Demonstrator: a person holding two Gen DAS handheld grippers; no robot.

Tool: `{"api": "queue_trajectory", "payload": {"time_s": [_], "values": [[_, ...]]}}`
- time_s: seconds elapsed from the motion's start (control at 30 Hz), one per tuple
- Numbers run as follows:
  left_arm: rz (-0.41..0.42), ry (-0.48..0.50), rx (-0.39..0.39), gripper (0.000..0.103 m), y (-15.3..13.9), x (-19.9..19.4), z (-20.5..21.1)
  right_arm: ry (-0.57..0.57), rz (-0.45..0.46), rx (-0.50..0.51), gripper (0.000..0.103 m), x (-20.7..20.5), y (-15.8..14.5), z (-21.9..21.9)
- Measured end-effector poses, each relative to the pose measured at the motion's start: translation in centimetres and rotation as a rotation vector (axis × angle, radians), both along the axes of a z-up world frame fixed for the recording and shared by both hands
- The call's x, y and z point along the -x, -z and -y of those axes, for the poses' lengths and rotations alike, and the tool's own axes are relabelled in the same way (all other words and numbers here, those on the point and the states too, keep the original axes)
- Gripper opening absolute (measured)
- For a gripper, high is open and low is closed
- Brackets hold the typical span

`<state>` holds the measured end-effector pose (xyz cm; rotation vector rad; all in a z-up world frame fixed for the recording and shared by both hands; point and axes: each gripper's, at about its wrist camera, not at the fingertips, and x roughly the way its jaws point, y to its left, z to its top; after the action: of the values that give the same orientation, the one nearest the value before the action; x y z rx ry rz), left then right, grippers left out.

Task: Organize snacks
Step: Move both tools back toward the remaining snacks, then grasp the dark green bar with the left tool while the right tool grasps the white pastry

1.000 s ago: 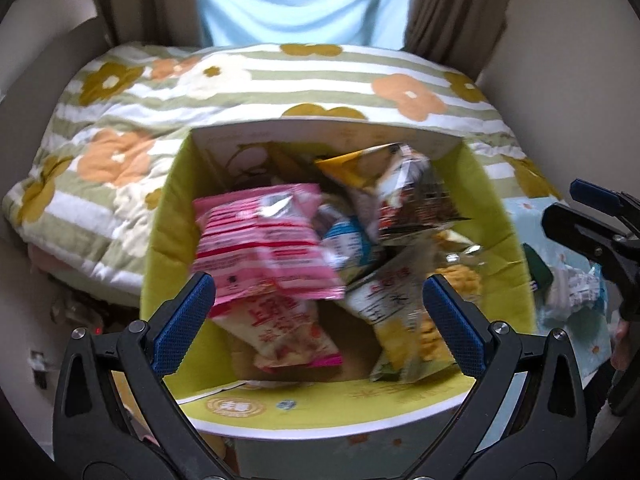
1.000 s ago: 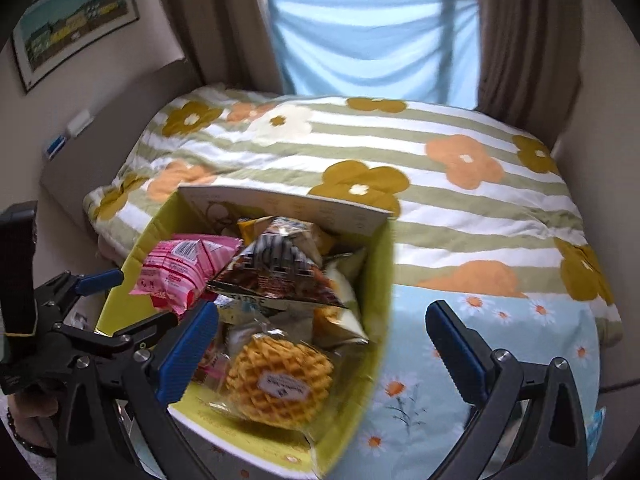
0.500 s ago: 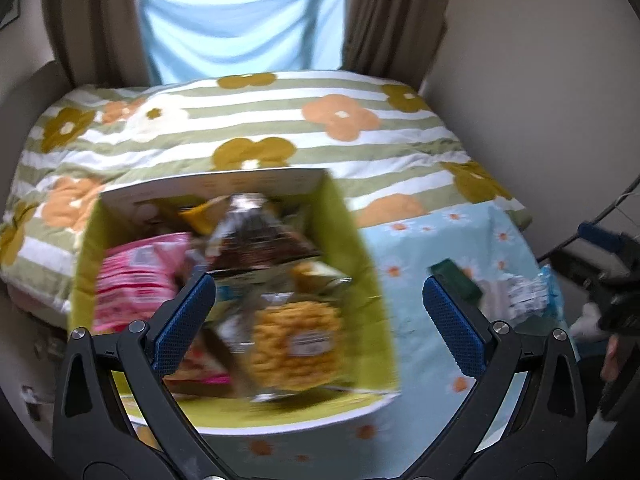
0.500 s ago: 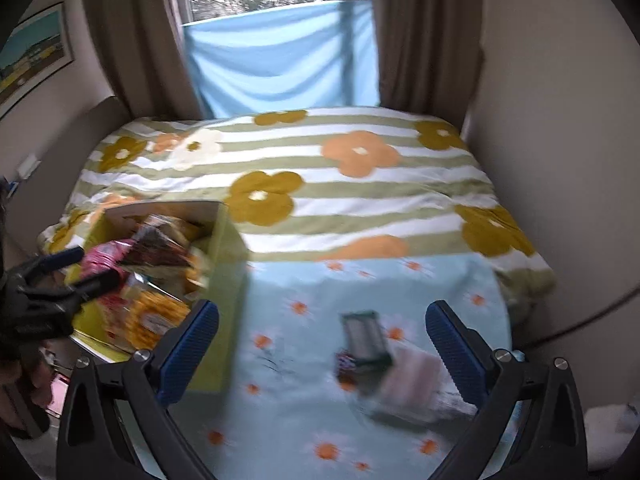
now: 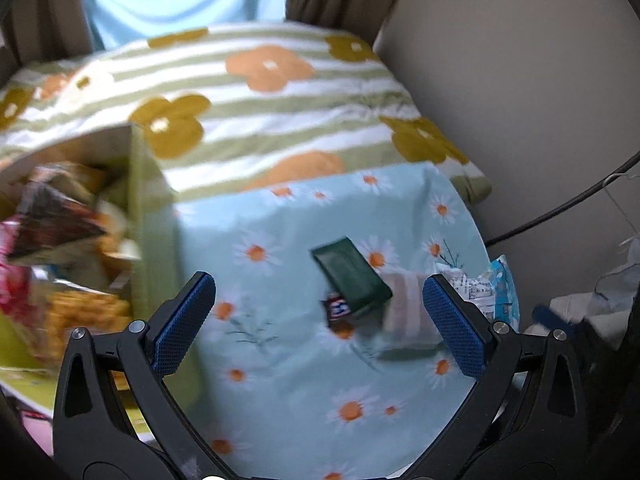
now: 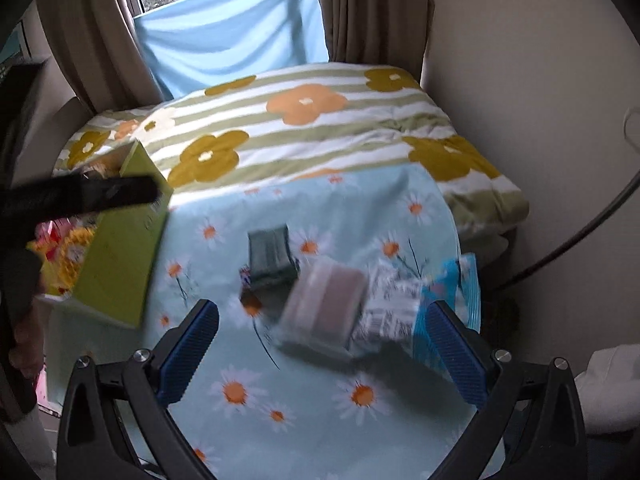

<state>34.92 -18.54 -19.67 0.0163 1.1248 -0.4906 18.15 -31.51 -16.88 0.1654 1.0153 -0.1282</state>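
Observation:
A yellow-green box [image 5: 154,236] [image 6: 120,248] full of snack packets stands at the left of a daisy-print cloth. On the cloth lie a dark green packet [image 5: 351,276] [image 6: 270,254], a pale pinkish packet [image 5: 406,314] [image 6: 322,306], a small dark bar [image 5: 338,309] under the green one, and a blue-and-white packet [image 5: 486,290] [image 6: 448,300]. My left gripper [image 5: 318,326] is open above the loose packets. My right gripper [image 6: 322,350] is open just above the pinkish packet. Nothing is held. The left gripper's black arm [image 6: 80,196] shows blurred over the box.
A striped flower-print bedspread [image 6: 304,128] lies behind the cloth [image 5: 288,360]. A beige wall [image 6: 520,80] and a black cable [image 6: 580,236] run along the right. Curtains and a blue sheet [image 6: 228,44] hang at the back. White fabric [image 6: 608,388] lies at the lower right.
Both grippers have swung right, away from the box and over the loose packets on the daisy cloth. Both stay open. The box now sits at the left edge of both views.

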Motion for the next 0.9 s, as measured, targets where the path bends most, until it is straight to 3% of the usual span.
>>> {"api": "queue_trajectory", "payload": {"time_s": [0.2,0.27,0.37,0.5,0.6,0.73,0.9], "values": [[-0.137,0.041,-0.046,0.102,5.1,-2.2,4.1,0.004,-0.01,-0.009,0.103,0.5,3.1,-0.7],[-0.171,0.058,-0.075,0.1,7.1,-2.9,5.4,0.011,-0.014,-0.003,0.103,0.2,3.9,-1.2],[-0.241,0.082,-0.112,0.087,10.0,-3.9,6.7,0.032,-0.021,0.017,0.103,-0.4,5.1,-1.8],[-0.294,0.091,-0.144,0.087,12.8,-4.5,7.6,0.064,-0.025,0.024,0.103,-1.2,6.5,-2.2],[-0.309,0.099,-0.148,0.086,13.5,-4.8,7.7,0.094,-0.031,0.031,0.103,-1.8,7.2,-2.5],[-0.291,0.128,-0.185,0.069,13.8,-5.1,8.3,0.126,-0.046,0.034,0.099,-2.4,8.0,-2.7],[-0.278,0.164,-0.221,0.056,13.7,-6.0,8.8,0.149,-0.071,0.032,0.098,-3.1,8.9,-2.7]]}}
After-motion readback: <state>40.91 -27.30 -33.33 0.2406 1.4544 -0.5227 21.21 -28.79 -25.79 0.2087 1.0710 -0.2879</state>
